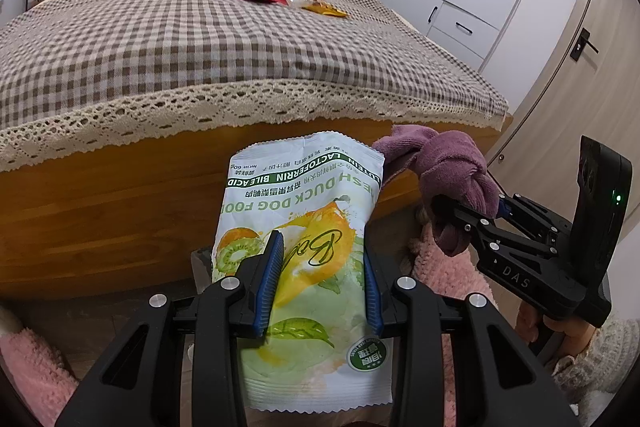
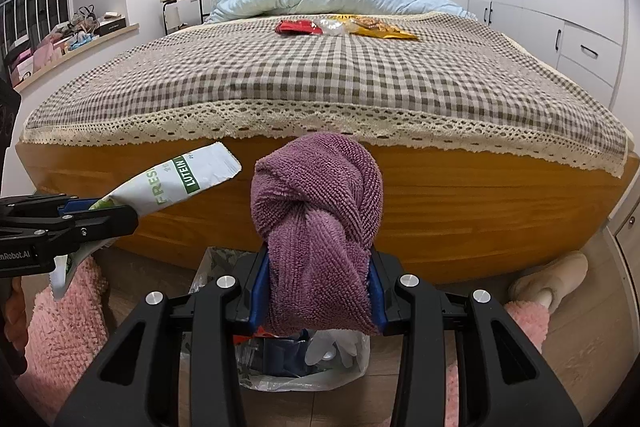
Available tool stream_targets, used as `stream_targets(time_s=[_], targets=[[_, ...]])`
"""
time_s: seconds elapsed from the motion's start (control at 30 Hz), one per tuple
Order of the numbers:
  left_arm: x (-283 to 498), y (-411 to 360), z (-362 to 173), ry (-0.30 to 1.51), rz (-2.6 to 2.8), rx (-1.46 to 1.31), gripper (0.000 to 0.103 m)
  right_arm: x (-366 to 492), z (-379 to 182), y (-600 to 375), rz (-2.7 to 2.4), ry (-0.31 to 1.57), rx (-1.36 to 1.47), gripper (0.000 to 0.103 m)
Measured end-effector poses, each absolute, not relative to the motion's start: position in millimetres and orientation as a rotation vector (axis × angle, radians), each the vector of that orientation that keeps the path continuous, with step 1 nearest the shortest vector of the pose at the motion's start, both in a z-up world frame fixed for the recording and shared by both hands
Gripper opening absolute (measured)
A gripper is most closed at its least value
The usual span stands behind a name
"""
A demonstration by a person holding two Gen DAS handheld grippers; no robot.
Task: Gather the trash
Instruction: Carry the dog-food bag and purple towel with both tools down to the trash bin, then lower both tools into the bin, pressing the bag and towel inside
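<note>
The left tool (image 1: pixel 320 283) had closed partway on a dog food pouch (image 1: pixel 304 227), light, slick and crinkly, gripped across its middle where the film buckled. To its right, the right tool (image 2: pixel 316 287) pinched a knotted purple towel (image 2: pixel 316 211), soft and bulky, below the knot. Both hung over the lined trash bin (image 2: pixel 280 367) at the bed's foot. Further wrappers (image 2: pixel 344 27) lay on the bed (image 2: pixel 320 87), probably easiest taken by an edge.
</note>
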State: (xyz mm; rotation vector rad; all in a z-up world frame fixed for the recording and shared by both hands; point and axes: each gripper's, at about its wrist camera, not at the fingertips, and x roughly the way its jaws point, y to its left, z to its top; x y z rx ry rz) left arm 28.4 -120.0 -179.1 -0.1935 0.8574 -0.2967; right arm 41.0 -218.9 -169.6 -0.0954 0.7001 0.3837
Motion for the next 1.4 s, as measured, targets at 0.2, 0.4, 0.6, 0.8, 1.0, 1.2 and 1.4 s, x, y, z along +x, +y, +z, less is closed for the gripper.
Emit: stream_targets(time_s=[0.2,0.4,0.6,0.8,1.0,1.2,1.4], targets=[[33.3,-123.2,-191.6,0.89,-0.292,-0.184,0.034,43.3,-182.9,-218.3,0.389,0.737,-0.092,0.039],[38.5,-126.1,-206.8,0.929,-0.286,-0.174,0.034,47.0,-197.0,-218.5,0.393,0.778,-0.087,0.039],[45.3,-129.1,-219.8,0.961,-0.279,-0.165,0.034,49.8,-211.7,-222.8,0.394,0.815,-0.079,0.039],[51.3,-134.7,-234.3,0.995,-0.279,-0.158,0.034,52.9,-223.8,-224.4,0.398,0.849,-0.074,0.039],[54.8,-135.0,-244.4,1.023,-0.271,-0.138,0.034,57.2,-238.5,-227.9,0.398,0.884,-0.062,0.039],[55.0,-132.9,-253.1,1.044,-0.251,-0.11,0.034,61.3,-246.8,-238.6,0.39,0.916,-0.037,0.039],[60.5,-136.7,-266.2,1.079,-0.24,-0.081,0.034,64.6,-266.8,-259.2,0.388,0.986,-0.007,0.039]])
